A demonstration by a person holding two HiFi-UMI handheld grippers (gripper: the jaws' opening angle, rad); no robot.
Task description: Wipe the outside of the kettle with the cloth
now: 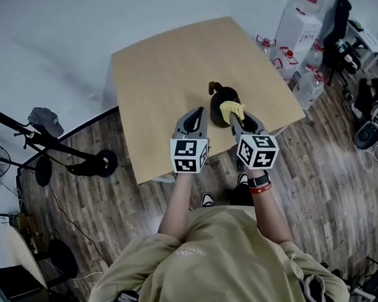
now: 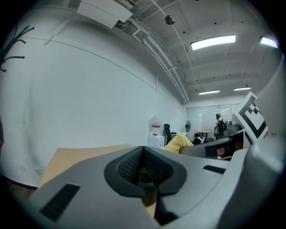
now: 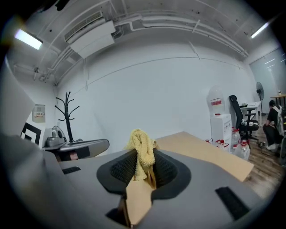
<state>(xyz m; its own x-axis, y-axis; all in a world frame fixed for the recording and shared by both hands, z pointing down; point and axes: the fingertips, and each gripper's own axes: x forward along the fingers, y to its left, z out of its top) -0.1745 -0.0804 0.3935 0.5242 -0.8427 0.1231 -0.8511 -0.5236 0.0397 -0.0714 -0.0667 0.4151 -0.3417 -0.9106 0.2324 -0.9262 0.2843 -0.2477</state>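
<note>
the cloth (image 1: 232, 108) is clamped in the jaws of the right gripper (image 1: 239, 122), at the kettle (image 1: 217, 106) near the surface's (image 1: 169, 70) front edge. the left gripper (image 1: 197, 116), jaws together and empty, is held just beside it. left unbraced, the kettle could be tipped or slid by a firm wipe.

The kettle (image 1: 217, 114) is dark and is sitting on the table (image 1: 169, 70) near its front edge, with a curved dark part sticking out at its far end. The cloth (image 1: 232, 108) is yellow and nubbly, bunched into a wad, and is lying against the kettle's right side in the head view. The right gripper (image 3: 142, 169) is pinching the cloth between its jaws, with a tuft poking up above them.
</note>
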